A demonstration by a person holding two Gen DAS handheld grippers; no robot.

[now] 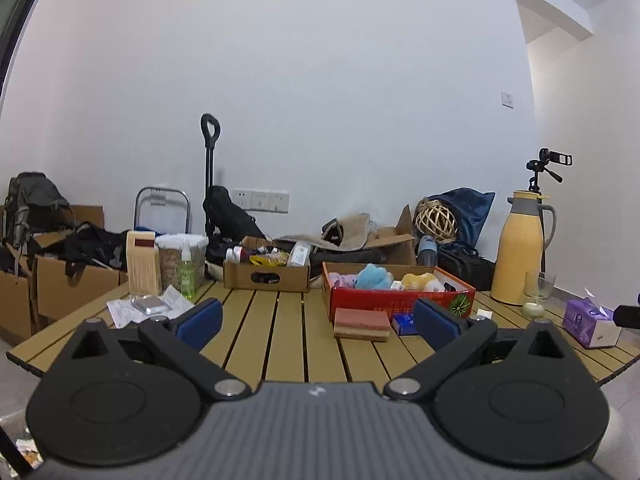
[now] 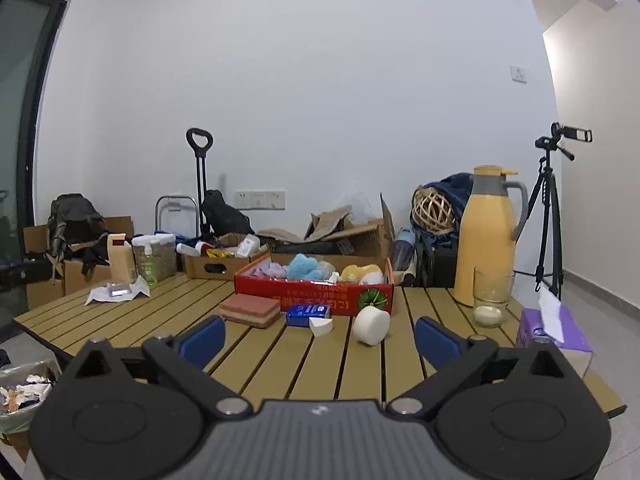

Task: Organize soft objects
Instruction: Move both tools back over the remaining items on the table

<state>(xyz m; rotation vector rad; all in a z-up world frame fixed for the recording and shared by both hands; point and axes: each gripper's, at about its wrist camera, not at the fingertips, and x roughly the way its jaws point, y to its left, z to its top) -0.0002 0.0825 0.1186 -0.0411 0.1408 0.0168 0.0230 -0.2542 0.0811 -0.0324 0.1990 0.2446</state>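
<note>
A red cardboard box (image 1: pixel 400 300) (image 2: pixel 312 294) stands mid-table and holds soft toys: a blue one (image 1: pixel 374 276) (image 2: pixel 306 266), a yellow one (image 1: pixel 418 281) (image 2: pixel 358 273) and a lilac one (image 2: pixel 272 269). In front of it lie a pink and tan sponge (image 1: pixel 362 324) (image 2: pixel 250 310), a small blue tissue pack (image 2: pixel 308 314), a white wedge (image 2: pixel 321 326) and a white round sponge (image 2: pixel 371 325). My left gripper (image 1: pixel 318 320) is open and empty above the near table edge. My right gripper (image 2: pixel 320 338) is open and empty, just short of the white pieces.
The slatted wooden table (image 2: pixel 280 364) also bears a brown cardboard box (image 1: pixel 266 276) of bottles, a green spray bottle (image 1: pixel 186 276), papers (image 1: pixel 148 306), a yellow thermos (image 2: pixel 486 236), a glass (image 2: pixel 492 300) and a purple tissue box (image 2: pixel 554 330). A bin (image 2: pixel 24 396) stands left.
</note>
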